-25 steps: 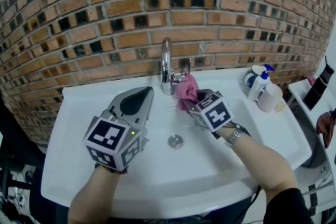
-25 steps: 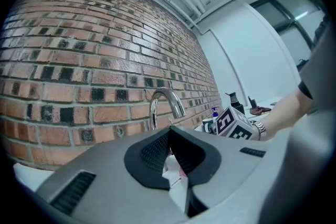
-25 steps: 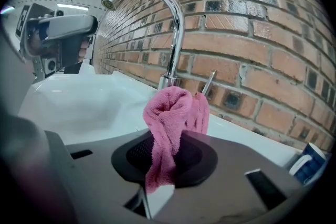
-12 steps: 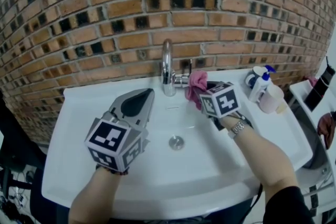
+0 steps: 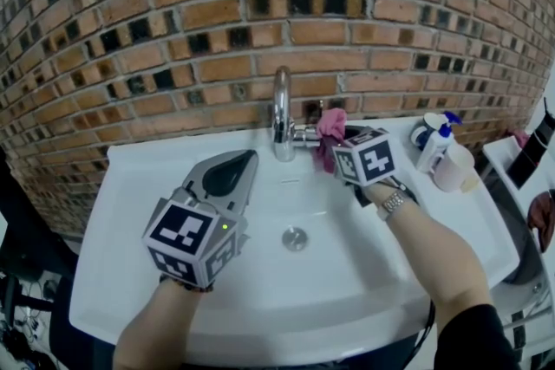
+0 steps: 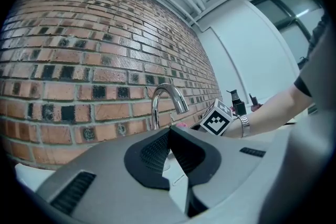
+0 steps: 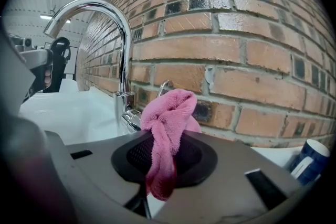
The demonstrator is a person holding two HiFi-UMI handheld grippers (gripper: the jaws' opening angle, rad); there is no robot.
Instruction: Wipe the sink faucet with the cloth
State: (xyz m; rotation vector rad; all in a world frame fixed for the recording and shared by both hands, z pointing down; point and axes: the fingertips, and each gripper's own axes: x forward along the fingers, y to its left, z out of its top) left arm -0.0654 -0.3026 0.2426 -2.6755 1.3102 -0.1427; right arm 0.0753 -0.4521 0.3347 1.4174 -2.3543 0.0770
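**Tool state.** The right gripper was clamped on a bunched fold of the pink cloth. Its jaws stood narrowly apart around the fabric, and a loose tail hung below them. The left gripper had its jaws fully together on nothing and was held level over the sink, left of the faucet.

**Location of cloth.** It sat just right of the faucet's base, beside the short side handle and close to the brick wall.

**Risks.**
- The grip took only a thin fold, so drag against the chrome could probably pull the cloth free.
- The hard jaw tips were near the handle, and a careless stroke could knock it and start the water.
- The pump bottle and cup stood near the right forearm, where a wide sweep outward could topple them.
- The curved spout lay well above the cloth and might go unwiped.

**Not established.**
- Whether the cloth actually touched the handle or the faucet body could not be settled, because cloth and marker cube covered that spot from above.
- The faucet's rear face was hidden.
- The items at the far right edge were cut off.
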